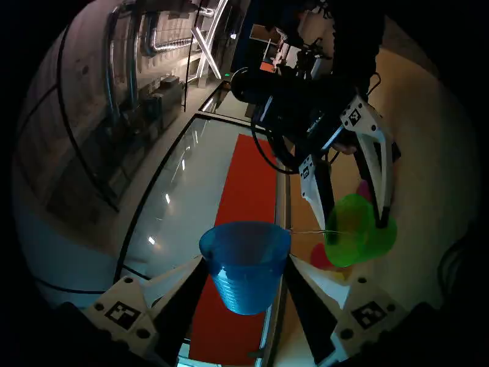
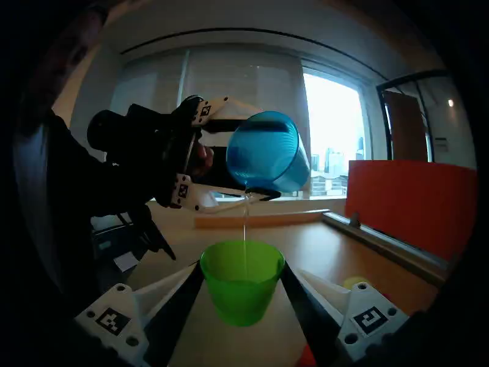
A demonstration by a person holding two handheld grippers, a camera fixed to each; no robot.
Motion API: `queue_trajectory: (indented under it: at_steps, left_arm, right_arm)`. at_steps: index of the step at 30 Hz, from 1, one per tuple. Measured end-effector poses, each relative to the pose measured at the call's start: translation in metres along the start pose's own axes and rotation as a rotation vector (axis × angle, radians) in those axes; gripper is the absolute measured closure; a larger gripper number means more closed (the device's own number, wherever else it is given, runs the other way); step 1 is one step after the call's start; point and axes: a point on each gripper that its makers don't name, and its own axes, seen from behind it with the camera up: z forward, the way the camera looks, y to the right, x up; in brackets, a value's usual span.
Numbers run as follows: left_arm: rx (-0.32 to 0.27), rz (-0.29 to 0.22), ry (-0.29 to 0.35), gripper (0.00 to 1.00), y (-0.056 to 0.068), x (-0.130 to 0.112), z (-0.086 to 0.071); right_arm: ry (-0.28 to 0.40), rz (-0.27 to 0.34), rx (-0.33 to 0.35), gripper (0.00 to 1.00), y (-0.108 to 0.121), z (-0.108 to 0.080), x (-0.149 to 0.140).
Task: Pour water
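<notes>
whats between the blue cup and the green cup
A thin stream of water, falling from the tilted blue cup into the green cup; clearest in the right gripper view.

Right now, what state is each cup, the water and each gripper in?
blue cup: tilted, pouring from its lower rim.
water: thin stream falling into the green cup.
green cup: upright, catching the stream.
left gripper: shut on blue cup.
right gripper: shut on green cup.

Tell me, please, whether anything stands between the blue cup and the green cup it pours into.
Nothing visible does: a thin water stream falls from the blue cup straight into the open green cup.
</notes>
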Motion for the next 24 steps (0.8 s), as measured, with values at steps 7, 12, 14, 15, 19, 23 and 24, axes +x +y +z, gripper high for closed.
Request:
queue_trajectory:
  at_steps: [7,12,14,15,19,23,24]
  left_arm:
    - [-0.001,0.017,-0.001,0.17,-0.0001,0.0001,-0.0006]
    - [-0.002,0.034,-0.003,0.17,0.0004,0.0008,-0.0005]
    - [-0.002,0.039,-0.002,0.17,0.0007,0.0014,-0.0005]
    - [-0.002,0.041,-0.001,0.17,0.001,0.0019,-0.0006]
    - [-0.003,0.05,0.002,0.17,0.0024,0.004,-0.0014]
    - [-0.001,0.057,-0.001,0.17,0.0023,0.0034,-0.0017]
    - [0.0,0.059,-0.002,0.17,0.0021,0.0031,-0.0018]
  right_arm:
    - [0.002,-0.001,-0.002,0.08,0.0005,-0.0009,0.0006]
    - [0.006,-0.001,-0.003,0.08,0.0006,-0.0008,0.0013]
    - [0.006,-0.001,-0.004,0.08,0.0006,-0.0006,0.0011]
    - [0.006,-0.002,-0.004,0.08,0.0006,-0.0005,0.001]
    - [0.006,-0.001,-0.004,0.08,0.001,-0.0008,0.0009]
    - [0.006,-0.001,-0.004,0.08,0.0007,-0.0006,0.001]
    - [0.007,-0.001,-0.005,0.08,0.0008,-0.0005,0.001]
